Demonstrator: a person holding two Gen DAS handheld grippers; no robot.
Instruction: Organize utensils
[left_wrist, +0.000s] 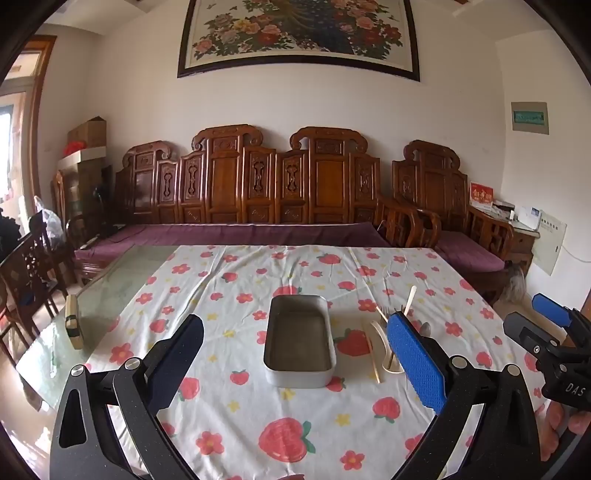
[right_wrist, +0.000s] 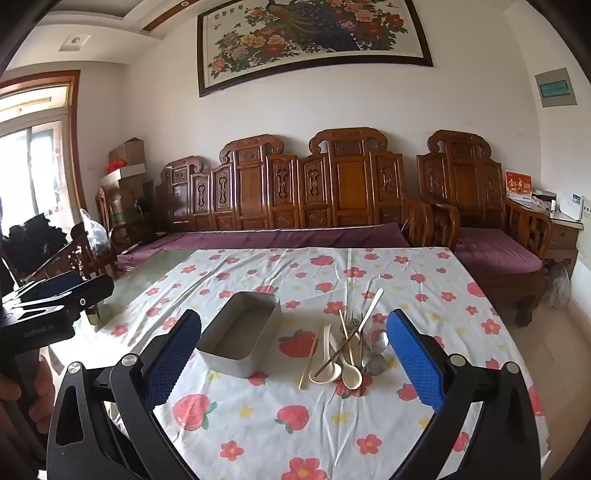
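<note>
Strawberry tablecloth (right_wrist: 258, 424) bears tin (right_wrist: 240, 338) beside utensils (right_wrist: 347, 350).

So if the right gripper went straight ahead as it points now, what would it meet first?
Probably the pile of utensils on the cloth, which lies between its open jaws' line. The tin sits left of that line. Depth is unclear.

A metal tin (right_wrist: 240, 338) sits on the tablecloth (right_wrist: 295, 424), with a chopstick (right_wrist: 308, 360) just right of it. Farther right lies a heap of spoons (right_wrist: 341, 363) and forks (overlapping one another). Behind the table stands a carved bench (right_wrist: 295, 192).
</note>
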